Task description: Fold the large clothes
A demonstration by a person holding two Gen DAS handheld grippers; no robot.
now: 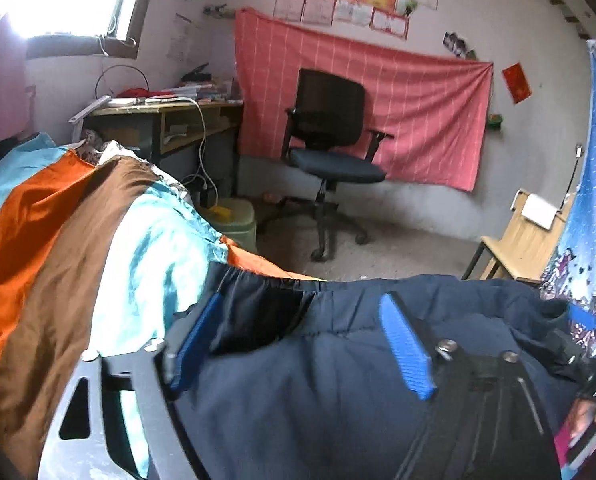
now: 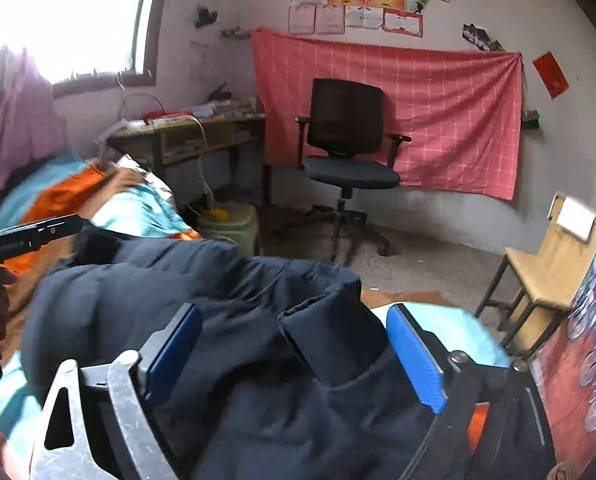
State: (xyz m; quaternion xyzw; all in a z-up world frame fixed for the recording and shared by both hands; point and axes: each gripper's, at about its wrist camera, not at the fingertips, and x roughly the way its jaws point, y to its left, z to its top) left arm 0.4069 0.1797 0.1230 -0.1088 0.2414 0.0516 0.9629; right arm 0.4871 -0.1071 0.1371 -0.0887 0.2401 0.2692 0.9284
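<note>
Office chair (image 1: pixel 329 136) before a pink cloth (image 1: pixel 417 92) — desk (image 1: pixel 166 120) beside.

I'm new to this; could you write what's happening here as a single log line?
garment: dark navy clothing on striped bedspread | left gripper: open over waistband | right gripper: open over fabric | fold: unfinished

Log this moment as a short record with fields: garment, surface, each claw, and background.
garment: dark navy padded fabric garment, bunched, not yet a neat fold
surface: bed cover striped in orange, brown and turquoise
left claw: open, blue pads apart, garment lying between them
right claw: open, garment between the pads, not pinched
background: black mesh office chair before a red checked cloth on the wall; wooden desk under the window
</note>
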